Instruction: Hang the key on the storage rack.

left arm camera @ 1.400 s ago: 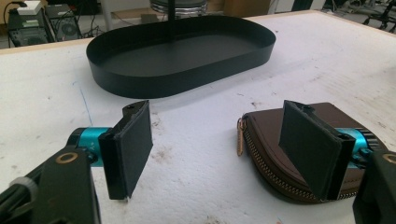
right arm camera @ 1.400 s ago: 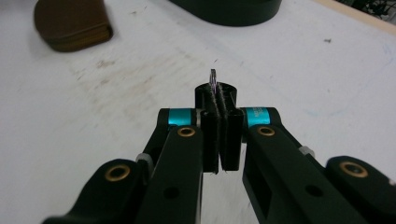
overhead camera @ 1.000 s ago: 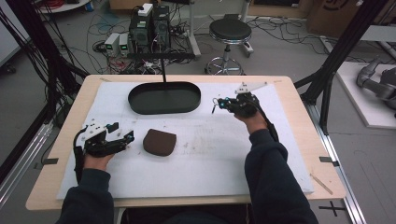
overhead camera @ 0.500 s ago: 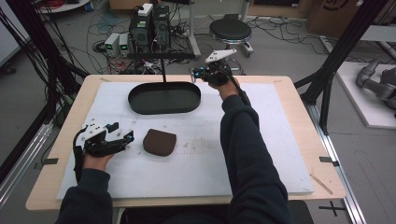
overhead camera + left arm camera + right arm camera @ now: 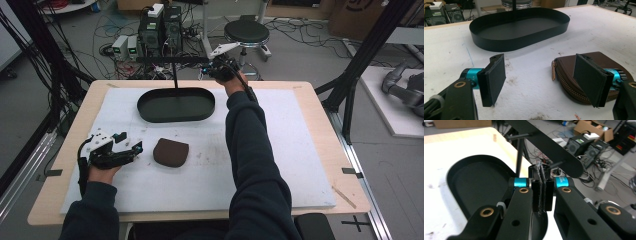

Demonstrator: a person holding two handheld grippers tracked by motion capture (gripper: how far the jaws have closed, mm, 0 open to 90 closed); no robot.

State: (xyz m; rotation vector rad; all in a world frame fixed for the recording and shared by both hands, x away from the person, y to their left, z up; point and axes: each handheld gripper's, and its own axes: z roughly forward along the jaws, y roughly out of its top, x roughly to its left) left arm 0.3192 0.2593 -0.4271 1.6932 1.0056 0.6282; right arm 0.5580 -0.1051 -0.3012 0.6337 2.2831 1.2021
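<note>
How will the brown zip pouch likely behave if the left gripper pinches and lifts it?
The pouch lies flat with rounded, padded-looking edges, so it is probably soft and may sag when lifted by one side. It looks light. Its leather-like skin may be smooth, but the zip ridge should give the open left gripper some purchase.

Left gripper (image 5: 541, 82): fingers (image 5: 495, 78) spread wide over white worktop (image 5: 529, 67). Brown zipped pouch (image 5: 571, 70) behind right finger. Black oval tray (image 5: 519, 27) beyond.

grey floor strewn with cables (image 5: 310, 30); black stool (image 5: 246, 33) and computer towers (image 5: 161, 25) behind wooden bench (image 5: 320, 107); cardboard boxes beyond.
</note>
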